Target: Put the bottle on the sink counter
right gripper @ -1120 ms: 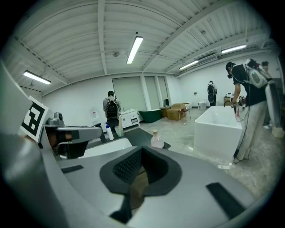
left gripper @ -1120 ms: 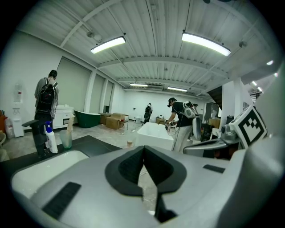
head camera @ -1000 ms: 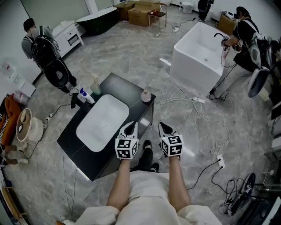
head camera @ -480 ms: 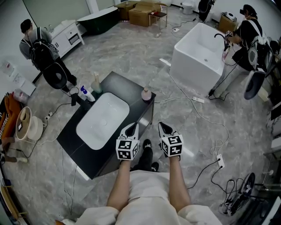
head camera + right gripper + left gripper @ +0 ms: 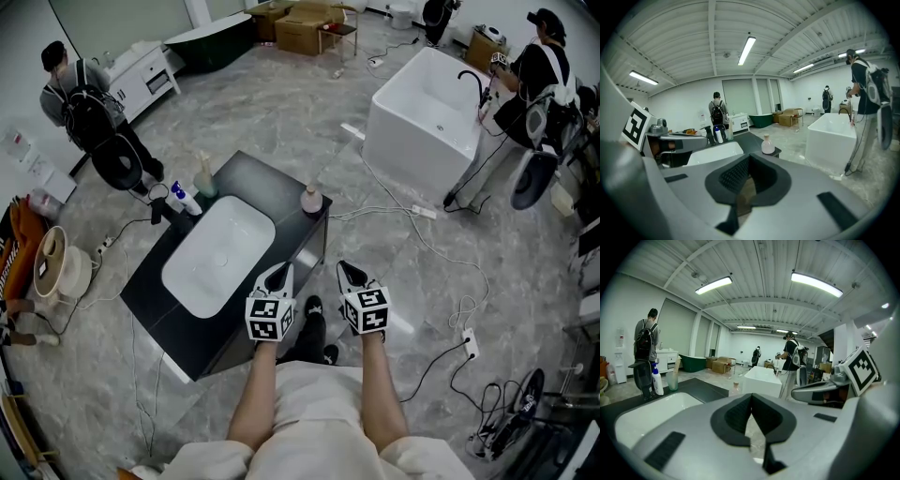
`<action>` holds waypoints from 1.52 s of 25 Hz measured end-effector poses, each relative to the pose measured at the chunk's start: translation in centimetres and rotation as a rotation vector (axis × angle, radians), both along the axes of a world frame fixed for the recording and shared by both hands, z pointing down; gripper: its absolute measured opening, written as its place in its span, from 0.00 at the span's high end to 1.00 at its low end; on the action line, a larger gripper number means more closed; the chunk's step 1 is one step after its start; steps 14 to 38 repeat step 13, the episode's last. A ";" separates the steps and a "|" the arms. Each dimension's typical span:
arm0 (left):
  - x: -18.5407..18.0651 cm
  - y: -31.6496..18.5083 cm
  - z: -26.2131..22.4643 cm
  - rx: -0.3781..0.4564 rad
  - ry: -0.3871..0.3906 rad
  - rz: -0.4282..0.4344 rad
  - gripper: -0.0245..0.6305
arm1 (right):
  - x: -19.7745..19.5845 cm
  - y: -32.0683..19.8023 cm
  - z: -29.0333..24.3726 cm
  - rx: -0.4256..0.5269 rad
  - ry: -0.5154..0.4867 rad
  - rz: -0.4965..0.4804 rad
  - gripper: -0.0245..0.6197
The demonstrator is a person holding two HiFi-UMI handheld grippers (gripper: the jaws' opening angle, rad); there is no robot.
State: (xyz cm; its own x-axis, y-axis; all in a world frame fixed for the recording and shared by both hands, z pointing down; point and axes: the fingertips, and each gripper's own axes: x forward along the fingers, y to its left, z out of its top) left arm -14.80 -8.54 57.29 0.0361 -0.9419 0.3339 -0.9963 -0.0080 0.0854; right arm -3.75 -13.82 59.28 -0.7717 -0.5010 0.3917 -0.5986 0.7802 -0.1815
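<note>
A pink round bottle point(image 5: 311, 200) with a pale cap stands upright on the far right corner of the black sink counter point(image 5: 281, 192), beside the white basin point(image 5: 217, 258). It also shows in the right gripper view as the bottle point(image 5: 768, 145), and small past the left jaws as the bottle point(image 5: 735, 388). My left gripper point(image 5: 279, 271) hangs shut and empty over the counter's near right edge. My right gripper point(image 5: 350, 272) is beside it over the floor, also shut on nothing. In their own views the left gripper point(image 5: 751, 397) and right gripper point(image 5: 749, 160) show pads pressed together.
A white and blue pump bottle point(image 5: 185, 201) and a green cup point(image 5: 204, 182) stand at the counter's far left. A white freestanding tub point(image 5: 427, 108) is to the right, with a person point(image 5: 536, 80) at it. Another person point(image 5: 89, 108) stands left. Cables point(image 5: 441, 248) cross the floor.
Both grippers have stayed put. The person by the white tub has shifted a little to the right.
</note>
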 end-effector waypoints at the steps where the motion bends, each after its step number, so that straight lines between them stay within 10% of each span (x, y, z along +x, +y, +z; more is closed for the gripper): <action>1: 0.1 0.0 0.0 -0.001 -0.002 0.001 0.95 | 0.0 0.0 0.0 -0.001 -0.001 0.000 0.95; 38: 0.5 -0.7 -1.5 0.079 0.027 -0.002 0.95 | -0.3 -0.8 0.2 -0.013 -0.001 -0.014 0.95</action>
